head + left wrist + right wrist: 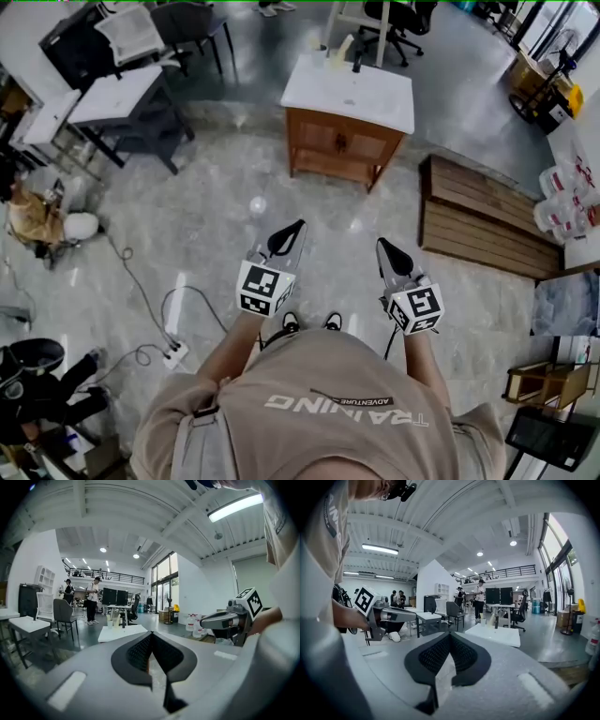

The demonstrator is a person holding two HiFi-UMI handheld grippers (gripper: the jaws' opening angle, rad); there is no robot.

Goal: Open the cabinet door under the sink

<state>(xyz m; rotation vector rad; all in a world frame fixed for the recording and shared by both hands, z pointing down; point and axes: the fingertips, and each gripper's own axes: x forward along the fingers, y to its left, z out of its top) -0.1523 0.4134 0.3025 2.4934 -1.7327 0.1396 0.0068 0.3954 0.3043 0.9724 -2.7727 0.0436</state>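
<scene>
Fingers [136,654] of the left gripper [294,229] lay pressed together on nothing, and those of the right gripper [383,246] were just as tightly closed and empty. Both were held side by side, a little apart, in front of the person [328,403]. Well ahead across the grey floor [216,216] stood the wooden cabinet [339,148] under its white sink top [352,94], its doors [319,137] shut — neither gripper near it.
</scene>
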